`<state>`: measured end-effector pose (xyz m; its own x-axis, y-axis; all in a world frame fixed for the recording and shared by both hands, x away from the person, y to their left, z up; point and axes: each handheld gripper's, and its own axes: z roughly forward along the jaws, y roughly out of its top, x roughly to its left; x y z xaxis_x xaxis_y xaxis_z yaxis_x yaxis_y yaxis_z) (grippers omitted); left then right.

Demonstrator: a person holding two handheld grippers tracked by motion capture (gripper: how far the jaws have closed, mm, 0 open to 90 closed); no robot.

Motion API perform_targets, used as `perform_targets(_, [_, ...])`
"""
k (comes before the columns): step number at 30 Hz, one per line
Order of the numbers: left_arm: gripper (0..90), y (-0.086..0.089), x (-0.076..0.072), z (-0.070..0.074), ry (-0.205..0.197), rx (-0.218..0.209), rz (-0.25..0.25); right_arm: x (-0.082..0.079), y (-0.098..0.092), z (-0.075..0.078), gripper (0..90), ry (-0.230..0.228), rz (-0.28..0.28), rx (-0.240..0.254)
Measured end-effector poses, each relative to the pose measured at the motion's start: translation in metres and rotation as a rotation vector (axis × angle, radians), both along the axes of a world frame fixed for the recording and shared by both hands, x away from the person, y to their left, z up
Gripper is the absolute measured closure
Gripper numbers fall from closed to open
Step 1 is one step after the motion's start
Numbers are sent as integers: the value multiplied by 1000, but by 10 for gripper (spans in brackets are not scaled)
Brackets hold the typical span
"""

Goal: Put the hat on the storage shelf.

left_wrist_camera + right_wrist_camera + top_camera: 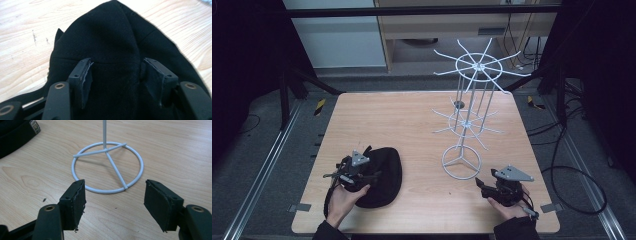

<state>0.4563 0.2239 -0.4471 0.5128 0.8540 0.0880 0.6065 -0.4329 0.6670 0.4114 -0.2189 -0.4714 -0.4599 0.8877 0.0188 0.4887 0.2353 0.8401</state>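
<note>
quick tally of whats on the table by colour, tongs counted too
black: 3 - cap, left tongs, right tongs
white: 1 - wire rack
total: 4

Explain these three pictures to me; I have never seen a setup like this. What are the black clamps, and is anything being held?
A person sits at a wooden table with a hand-held two-jaw gripper in each hand. The high view looks down from above; the other two views ride on the grippers. The left gripper has its open jaws over a black cap, with fabric between them; no firm pinch is visible. The right gripper is open and empty, pointing at the ring base of a white wire rack.
</note>
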Motion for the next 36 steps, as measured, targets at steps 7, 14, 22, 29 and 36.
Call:
perform_targets(7, [622, -1, 5, -5, 39, 7, 10, 1, 1, -2, 345, 9, 4, -4])
perform_targets(14, [779, 5, 3, 1, 16, -30, 20, 1, 0, -3, 349, 12, 6, -8])
perform_targets(22, [796, 20, -12, 27, -110, -167, 13, 1, -1, -3, 353, 12, 7, 0])
perform_targets(29, [796, 32, -29, 59, -241, -305, -23, 1, -1, -3, 355, 9, 9, 4])
perform_targets(36, [796, 33, -45, 84, -323, -398, -68, 1, -1, -2, 355, 2, 6, 11])
